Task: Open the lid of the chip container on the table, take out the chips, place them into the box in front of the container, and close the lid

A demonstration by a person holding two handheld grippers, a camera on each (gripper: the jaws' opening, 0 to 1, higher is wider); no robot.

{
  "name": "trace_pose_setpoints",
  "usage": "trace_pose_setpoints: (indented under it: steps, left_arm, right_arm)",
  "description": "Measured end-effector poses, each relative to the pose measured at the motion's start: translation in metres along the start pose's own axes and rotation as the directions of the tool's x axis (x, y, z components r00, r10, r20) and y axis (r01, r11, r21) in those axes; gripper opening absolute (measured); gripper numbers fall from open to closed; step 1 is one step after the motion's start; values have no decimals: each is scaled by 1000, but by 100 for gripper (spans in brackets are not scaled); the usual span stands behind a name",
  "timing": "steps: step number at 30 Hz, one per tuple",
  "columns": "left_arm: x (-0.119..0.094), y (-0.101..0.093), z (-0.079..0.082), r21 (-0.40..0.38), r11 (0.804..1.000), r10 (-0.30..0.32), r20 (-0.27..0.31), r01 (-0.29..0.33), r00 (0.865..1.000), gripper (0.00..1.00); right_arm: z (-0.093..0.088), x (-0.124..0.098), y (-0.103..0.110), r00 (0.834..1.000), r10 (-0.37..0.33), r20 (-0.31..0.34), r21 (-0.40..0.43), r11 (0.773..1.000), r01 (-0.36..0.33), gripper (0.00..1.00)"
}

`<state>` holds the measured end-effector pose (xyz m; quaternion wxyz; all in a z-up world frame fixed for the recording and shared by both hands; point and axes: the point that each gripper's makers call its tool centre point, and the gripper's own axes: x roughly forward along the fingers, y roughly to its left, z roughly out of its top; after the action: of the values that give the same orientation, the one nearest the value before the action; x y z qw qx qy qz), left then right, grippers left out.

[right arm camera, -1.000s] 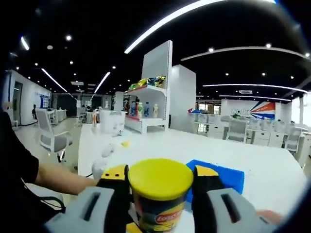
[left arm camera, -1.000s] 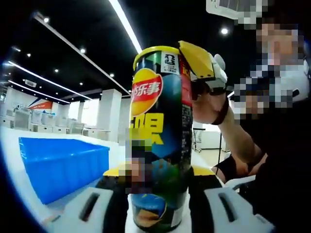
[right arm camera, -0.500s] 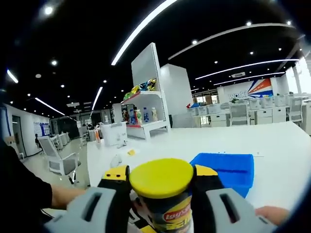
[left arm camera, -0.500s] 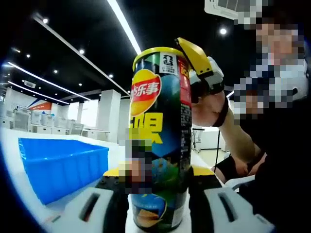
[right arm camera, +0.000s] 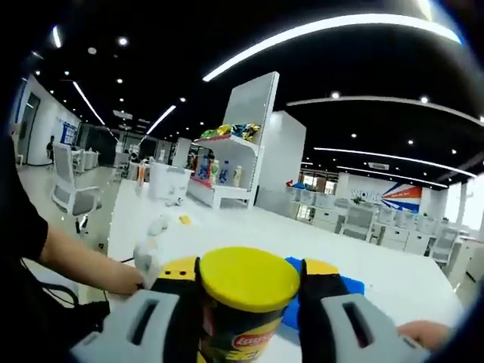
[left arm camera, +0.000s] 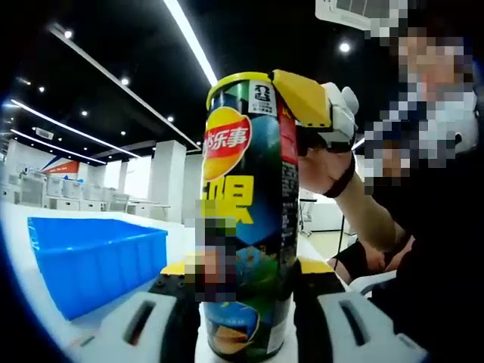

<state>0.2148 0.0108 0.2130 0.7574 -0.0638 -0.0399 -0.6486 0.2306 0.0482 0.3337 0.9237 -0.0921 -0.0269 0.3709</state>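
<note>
A tall chip can (left arm camera: 246, 212) with a red and yellow logo stands upright on the white table (left arm camera: 23, 249). My left gripper (left arm camera: 246, 268) is shut on its lower body, one jaw on each side. My right gripper (left arm camera: 314, 106) comes in from the right at the can's top rim. In the right gripper view the yellow lid (right arm camera: 248, 278) sits on the can between the jaws of my right gripper (right arm camera: 249, 272), which is shut on it. The blue box (left arm camera: 91, 261) lies to the can's left, and a corner of the blue box (right arm camera: 352, 287) shows behind the lid.
A person sits close at the right, with a forearm (left arm camera: 363, 212) reaching to the can's top. The other forearm (right arm camera: 83, 261) lies along the table at the left. A shelf with snack packs (right arm camera: 227, 162) and office chairs (right arm camera: 68, 193) stand far behind.
My right gripper tipped up at the can's rim half a second ago and now sits level on the lid again. The right gripper view has swung with it. The can and left gripper have not moved.
</note>
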Motion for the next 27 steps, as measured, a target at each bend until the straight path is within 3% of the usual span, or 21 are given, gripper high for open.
trace_pose_setpoints:
  steps: [7,9,15,27]
  left_arm:
    - [-1,1,0,3,1000,0,1,0,1000,48]
    - [-1,0,0,4,1000,-1,1,1,1000,48]
    - [-1,1,0,2,1000,-2,1,2,1000,48]
    - [-1,-1,0,2,1000,-1,0,1,1000,48]
  right_arm:
    - [1,-1,-3,1000,-3,25,71,998,1,43]
    - [1,-2,-3,1000,13,28,136,991,-16,42]
    - [2,-2,-4,999,10,43,127,992,-15,43]
    - [4,-3,-7,998,28,55,246,968,-41,42]
